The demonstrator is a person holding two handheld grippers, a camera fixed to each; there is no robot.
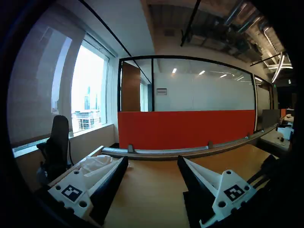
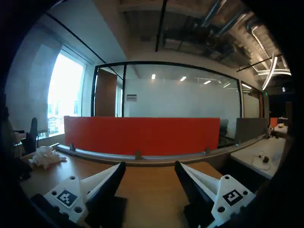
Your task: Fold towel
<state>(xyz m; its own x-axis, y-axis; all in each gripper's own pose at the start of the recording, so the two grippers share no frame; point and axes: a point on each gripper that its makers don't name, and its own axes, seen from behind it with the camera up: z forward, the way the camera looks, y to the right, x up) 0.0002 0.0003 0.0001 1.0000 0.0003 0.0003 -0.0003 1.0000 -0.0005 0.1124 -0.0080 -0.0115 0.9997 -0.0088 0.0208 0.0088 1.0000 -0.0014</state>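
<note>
A crumpled white towel (image 2: 46, 156) lies on the wooden desk (image 2: 152, 190) at the far left of the right gripper view. In the left gripper view the towel (image 1: 95, 164) sits just behind the left finger, partly hidden by it. My left gripper (image 1: 152, 159) is open above the desk with nothing between its fingers. My right gripper (image 2: 150, 164) is open too, with bare wood between its fingers and the towel well off to its left.
An orange divider panel (image 1: 186, 129) with a grey rail runs along the desk's far edge. A black office chair (image 1: 57, 148) stands at the left by the window. Another desk (image 2: 262, 154) with small items lies to the right. A glass wall stands behind.
</note>
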